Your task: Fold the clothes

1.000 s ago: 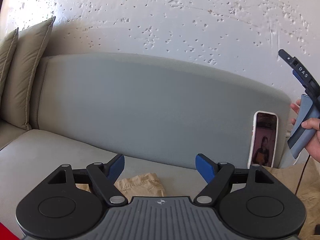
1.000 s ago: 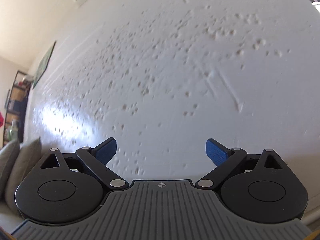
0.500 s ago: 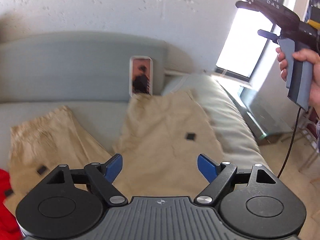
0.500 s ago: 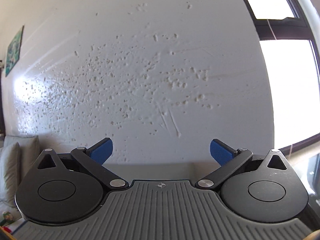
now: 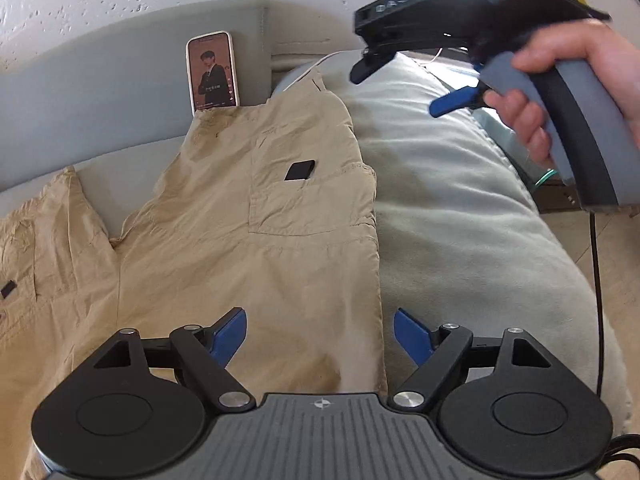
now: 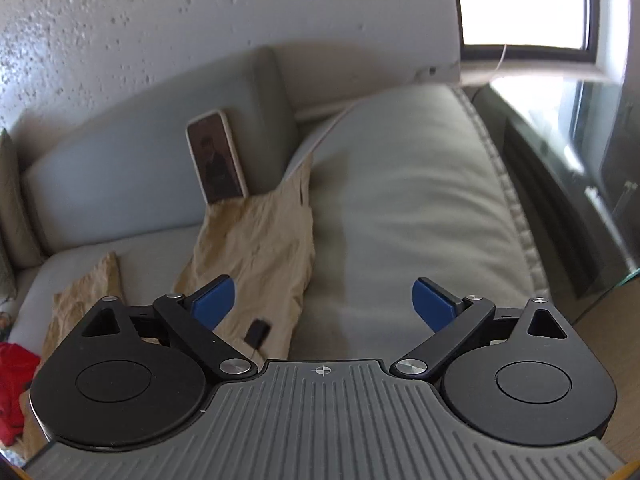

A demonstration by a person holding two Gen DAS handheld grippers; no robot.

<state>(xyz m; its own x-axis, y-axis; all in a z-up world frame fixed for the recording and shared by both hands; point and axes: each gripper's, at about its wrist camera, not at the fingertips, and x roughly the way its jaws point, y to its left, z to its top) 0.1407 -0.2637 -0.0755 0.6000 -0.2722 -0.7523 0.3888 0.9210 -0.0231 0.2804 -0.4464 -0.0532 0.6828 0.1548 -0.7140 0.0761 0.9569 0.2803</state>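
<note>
Trousers (image 5: 248, 240), tan and spread flat on the sofa (image 5: 460, 216), fill my left wrist view; my left gripper (image 5: 320, 334) hangs released over their right edge, holding nothing, with a phone (image 5: 212, 72) propped against the backrest. From the right wrist, my right gripper (image 6: 323, 306) is spread wide and empty above the sofa cushion, the trousers (image 6: 256, 248) to its left.
</note>
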